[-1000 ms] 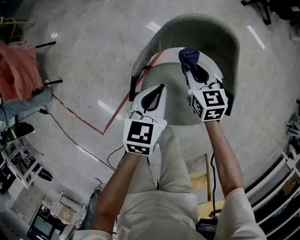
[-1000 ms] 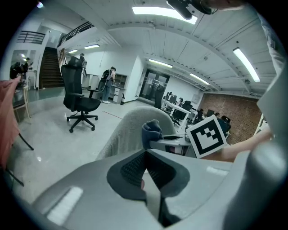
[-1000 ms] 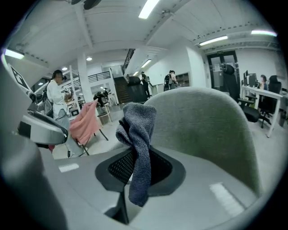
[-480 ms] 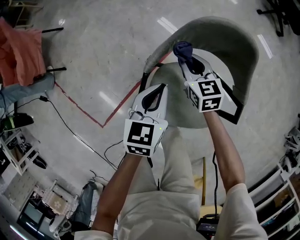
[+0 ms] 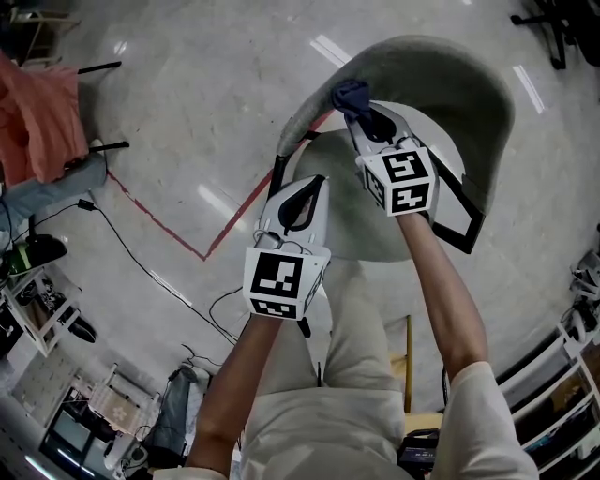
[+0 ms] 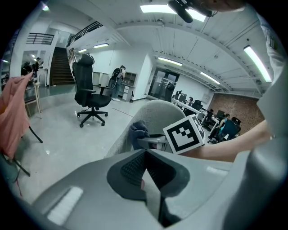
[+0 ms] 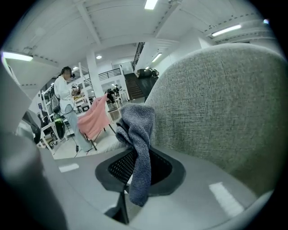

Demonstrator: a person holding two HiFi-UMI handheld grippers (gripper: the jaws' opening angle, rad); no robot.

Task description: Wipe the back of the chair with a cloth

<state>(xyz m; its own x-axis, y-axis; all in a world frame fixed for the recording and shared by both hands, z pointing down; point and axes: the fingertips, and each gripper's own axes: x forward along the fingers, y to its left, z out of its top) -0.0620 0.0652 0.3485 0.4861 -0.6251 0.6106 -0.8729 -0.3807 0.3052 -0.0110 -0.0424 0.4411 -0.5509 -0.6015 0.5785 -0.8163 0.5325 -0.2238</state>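
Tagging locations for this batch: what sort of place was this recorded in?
Probably an open-plan office or lab: a black swivel office chair, ceiling strip lights and a staircase.

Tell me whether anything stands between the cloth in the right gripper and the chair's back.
Nothing visible does. The right gripper is shut on the cloth, which sits right beside the rim of the chair back, with no object between.
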